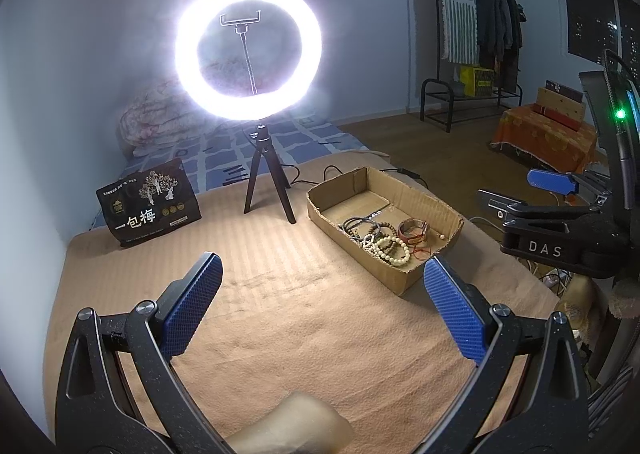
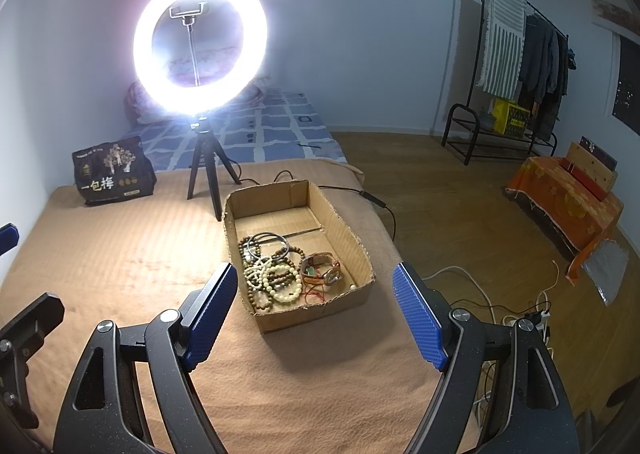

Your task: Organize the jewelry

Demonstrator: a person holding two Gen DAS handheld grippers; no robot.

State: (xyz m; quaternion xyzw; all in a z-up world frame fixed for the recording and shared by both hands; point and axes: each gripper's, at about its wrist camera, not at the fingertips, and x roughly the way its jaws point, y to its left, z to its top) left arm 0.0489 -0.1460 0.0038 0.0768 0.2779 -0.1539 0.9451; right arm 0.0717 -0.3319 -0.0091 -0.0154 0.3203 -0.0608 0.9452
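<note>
Jewelry (image 2: 280, 274) lies heaped in the near end of my shallow cardboard box (image 2: 352, 238): pale and brown bead bracelets, dark bangles, a watch (red cord beside it). Both tongs, left gripper (image 1: 320, 310) and right gripper (image 2: 314, 318), gape wide with nothing between their 2 ridged blue pads, over fuzzy tan blanket (image 1: 280, 314). Only the left view shows my right gripper side-on.

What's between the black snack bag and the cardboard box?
In both views, the ring light's tripod stands on the blanket between the snack bag and the cardboard box.
</note>
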